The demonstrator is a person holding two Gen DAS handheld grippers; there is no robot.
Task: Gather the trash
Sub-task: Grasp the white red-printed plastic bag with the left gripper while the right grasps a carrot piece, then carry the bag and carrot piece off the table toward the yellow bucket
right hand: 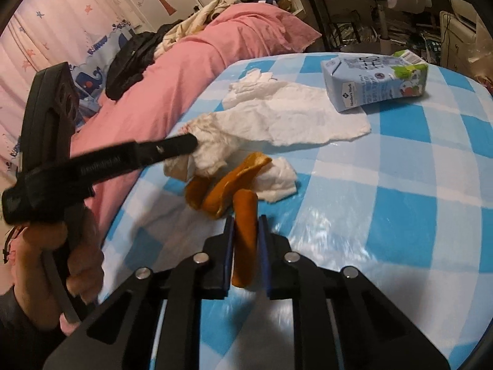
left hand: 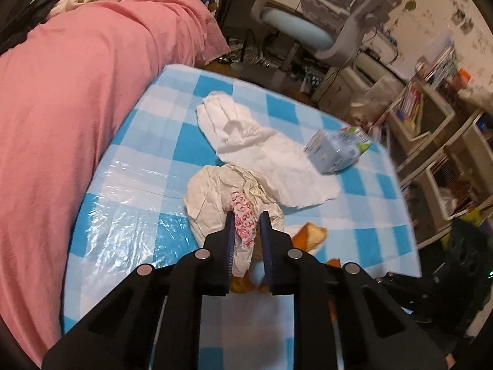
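Trash litters a table (right hand: 400,185) draped in blue-and-white checked plastic, pushed against a bed under one pink blanket (left hand: 77,92), with one pale-blue desk chair (left hand: 295,30) and crowded shelves (left hand: 431,123) beyond. Counted on the cloth: one flattened white paper towel (right hand: 292,117), one light-blue drink carton (right hand: 372,80) lying on its side at the far edge, one crumpled whitish bag (left hand: 212,197) with pink print, one small tissue wad (right hand: 280,178) and several orange peel pieces (right hand: 222,185). Left gripper (left hand: 246,215) — jaws nearly together — pinches the bag's pink-printed fold. Right gripper (right hand: 245,219), likewise narrowed, clamps one peel strip (right hand: 245,231) just beside the rest.
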